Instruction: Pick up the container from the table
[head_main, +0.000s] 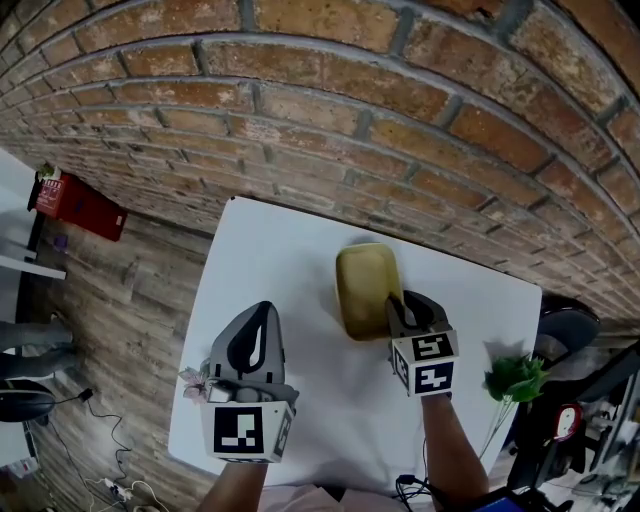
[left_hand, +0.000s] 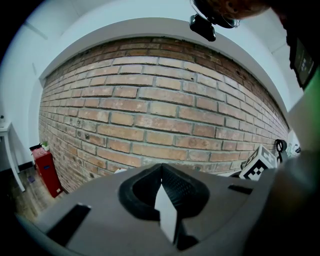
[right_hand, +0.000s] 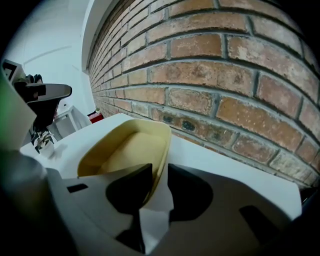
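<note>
A shallow yellow container (head_main: 365, 285) lies on the white table (head_main: 280, 250), close to the brick wall. My right gripper (head_main: 405, 300) is at its near right rim, pointing down. In the right gripper view the container (right_hand: 125, 150) has its right wall standing between the jaws of the right gripper (right_hand: 159, 172): one jaw is inside the bowl, the other outside, with a thin sliver of table showing beside the wall. My left gripper (head_main: 262, 308) hovers over the table's left front, away from the container. In its own view the left gripper (left_hand: 161, 167) has its tips together and nothing between them.
A brick wall (head_main: 400, 120) runs just behind the table. A small potted plant (head_main: 193, 381) stands at the table's front left by my left gripper. A green plant (head_main: 515, 380) sits past the right edge. A red box (head_main: 80, 205) lies on the wooden floor at left.
</note>
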